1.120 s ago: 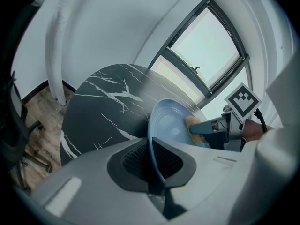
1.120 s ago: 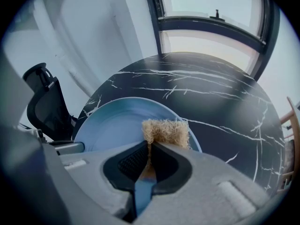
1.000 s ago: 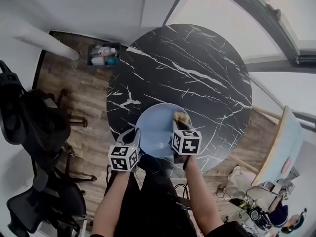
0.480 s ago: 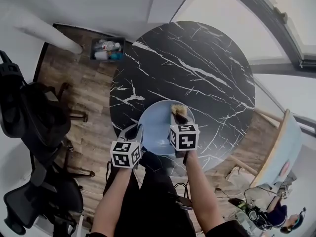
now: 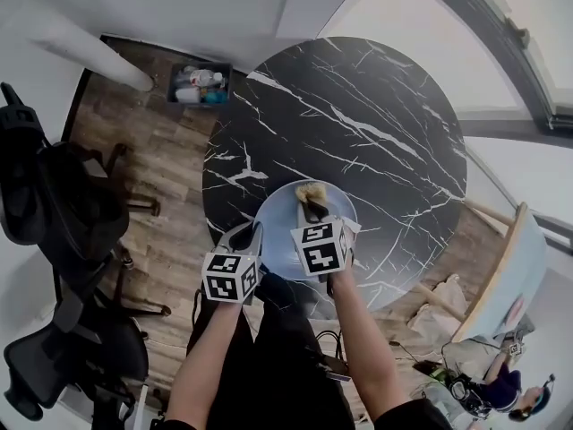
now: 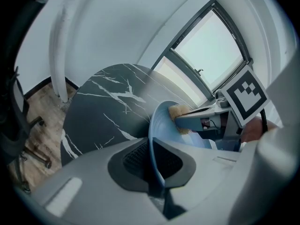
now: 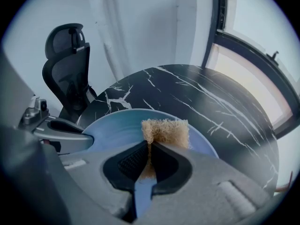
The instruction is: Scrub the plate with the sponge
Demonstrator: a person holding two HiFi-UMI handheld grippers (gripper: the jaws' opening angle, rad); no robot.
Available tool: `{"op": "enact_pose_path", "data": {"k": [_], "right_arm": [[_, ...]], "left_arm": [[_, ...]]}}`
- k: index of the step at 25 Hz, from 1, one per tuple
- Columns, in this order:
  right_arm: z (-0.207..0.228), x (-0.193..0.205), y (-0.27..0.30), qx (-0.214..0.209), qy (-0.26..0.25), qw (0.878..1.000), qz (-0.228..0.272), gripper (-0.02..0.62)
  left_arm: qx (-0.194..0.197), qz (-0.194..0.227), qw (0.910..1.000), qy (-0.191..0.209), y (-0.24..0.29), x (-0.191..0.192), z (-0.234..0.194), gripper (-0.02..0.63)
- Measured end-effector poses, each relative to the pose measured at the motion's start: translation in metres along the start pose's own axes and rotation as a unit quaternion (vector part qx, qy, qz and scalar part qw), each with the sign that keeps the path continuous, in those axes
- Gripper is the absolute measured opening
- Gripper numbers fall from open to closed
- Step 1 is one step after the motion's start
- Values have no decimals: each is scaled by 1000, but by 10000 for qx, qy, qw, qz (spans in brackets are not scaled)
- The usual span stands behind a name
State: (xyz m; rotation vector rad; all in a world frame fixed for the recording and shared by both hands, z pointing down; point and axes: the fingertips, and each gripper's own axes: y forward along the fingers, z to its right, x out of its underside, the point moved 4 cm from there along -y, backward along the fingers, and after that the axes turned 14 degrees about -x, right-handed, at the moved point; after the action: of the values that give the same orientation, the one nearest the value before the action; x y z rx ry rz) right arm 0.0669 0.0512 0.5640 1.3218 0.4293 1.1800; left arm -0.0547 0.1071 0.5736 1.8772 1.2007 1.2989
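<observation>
A light blue plate (image 5: 279, 236) sits at the near edge of the round black marble table (image 5: 358, 124). My left gripper (image 5: 252, 236) is shut on the plate's near left rim; in the left gripper view the rim (image 6: 155, 149) runs between the closed jaws of the left gripper (image 6: 153, 162). My right gripper (image 5: 313, 210) points steeply down over the plate's far part and is shut on a tan sponge (image 5: 310, 191). In the right gripper view the sponge (image 7: 165, 131) sticks out past the right gripper (image 7: 150, 150) and rests on the plate (image 7: 112, 131).
Black office chairs (image 5: 63, 213) stand on the wooden floor at the left. A dark bin with bottles (image 5: 199, 85) sits on the floor beyond the table's left side. A pale board (image 5: 506, 276) leans at the right. The person's legs are just below the table edge.
The right gripper has slid left along the plate's far part with the sponge and has rolled. The left gripper has kept its grip on the rim without moving.
</observation>
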Motion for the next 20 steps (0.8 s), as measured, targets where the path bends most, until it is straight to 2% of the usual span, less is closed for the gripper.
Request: {"op": "enact_pose_path", "data": {"k": [5, 12, 16, 20], "right_arm": [[-21, -2, 10, -73, -734, 9970, -252, 25], [-53, 1, 21, -193, -1617, 9850, -566, 25], [-66, 7, 24, -237, -1922, 9787, -682, 25], [-78, 15, 24, -476, -1890, 9783, -707, 25]], "left_arm": [[-8, -27, 10000, -30, 0, -1, -1, 14], [-21, -64, 9999, -78, 0, -2, -2, 14], [-20, -69, 9999, -117, 0, -2, -2, 14], [7, -90, 9999, -125, 0, -2, -3, 14]]}}
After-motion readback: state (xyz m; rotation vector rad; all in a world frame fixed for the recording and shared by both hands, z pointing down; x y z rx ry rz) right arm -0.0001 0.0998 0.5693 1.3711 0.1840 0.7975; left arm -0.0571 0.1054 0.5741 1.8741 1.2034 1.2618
